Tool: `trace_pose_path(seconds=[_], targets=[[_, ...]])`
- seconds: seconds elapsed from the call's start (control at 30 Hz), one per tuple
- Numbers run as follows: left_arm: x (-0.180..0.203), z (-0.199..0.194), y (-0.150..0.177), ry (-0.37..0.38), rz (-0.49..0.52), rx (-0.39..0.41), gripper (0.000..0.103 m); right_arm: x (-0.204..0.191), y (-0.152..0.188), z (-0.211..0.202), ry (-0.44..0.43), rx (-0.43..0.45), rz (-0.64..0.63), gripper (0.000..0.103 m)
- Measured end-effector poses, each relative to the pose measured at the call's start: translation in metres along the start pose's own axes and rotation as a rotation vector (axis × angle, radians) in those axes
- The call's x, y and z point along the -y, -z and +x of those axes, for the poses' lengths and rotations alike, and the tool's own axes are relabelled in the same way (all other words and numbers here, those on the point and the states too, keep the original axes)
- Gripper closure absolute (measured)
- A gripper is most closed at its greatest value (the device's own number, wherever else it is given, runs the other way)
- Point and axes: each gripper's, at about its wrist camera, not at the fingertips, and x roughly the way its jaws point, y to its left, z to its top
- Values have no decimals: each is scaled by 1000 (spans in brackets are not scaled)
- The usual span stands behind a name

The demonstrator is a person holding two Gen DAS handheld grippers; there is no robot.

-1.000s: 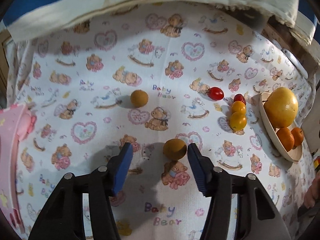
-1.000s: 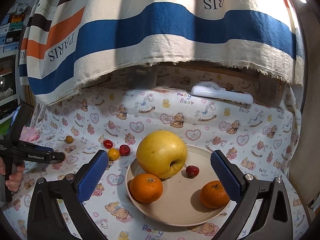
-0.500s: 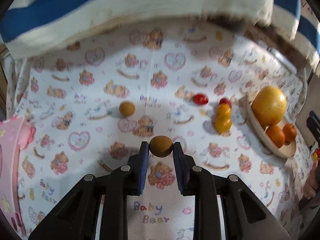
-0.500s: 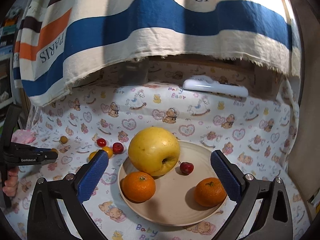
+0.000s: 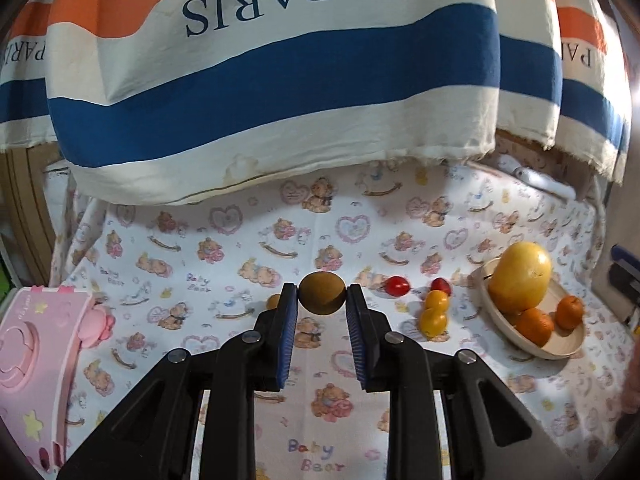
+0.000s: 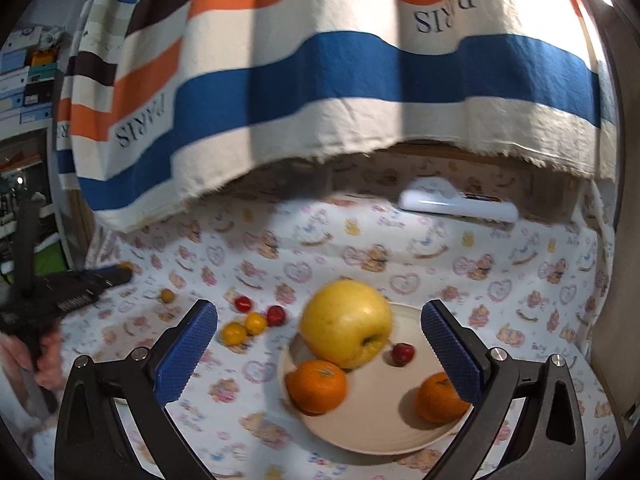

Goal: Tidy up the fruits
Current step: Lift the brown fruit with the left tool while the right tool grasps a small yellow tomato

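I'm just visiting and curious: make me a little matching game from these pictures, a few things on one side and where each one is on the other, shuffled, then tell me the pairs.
Things:
1. small brown fruit
2. big yellow apple
3. two yellow tomatoes
4. pink toy

Places:
A. on the cloth, beside the plate
B. at the table's left edge
C. pinched in the left gripper
D. on the plate, next to two oranges

Pairs: 1-C, 2-D, 3-A, 4-B

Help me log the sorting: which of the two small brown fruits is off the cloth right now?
The brown fruit pinched between the left gripper pads. The other brown fruit lies on the teddy-bear cloth, half hidden behind the gripper's left finger.
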Motion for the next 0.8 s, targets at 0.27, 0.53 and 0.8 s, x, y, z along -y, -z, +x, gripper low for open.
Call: trace_pose_path(seconds=[0.27,0.53,0.8], targets=[[-3,7,8,30,-35,-18,79,-45,-26,29,-116,-164,-68,1],[-12,10,10,32,-83,-5,79,-79,-18,83,-131,-361,-57,3],[-13,14,9,-6,-86,-18,79,-84,9,131,-102,-503,-19,28]])
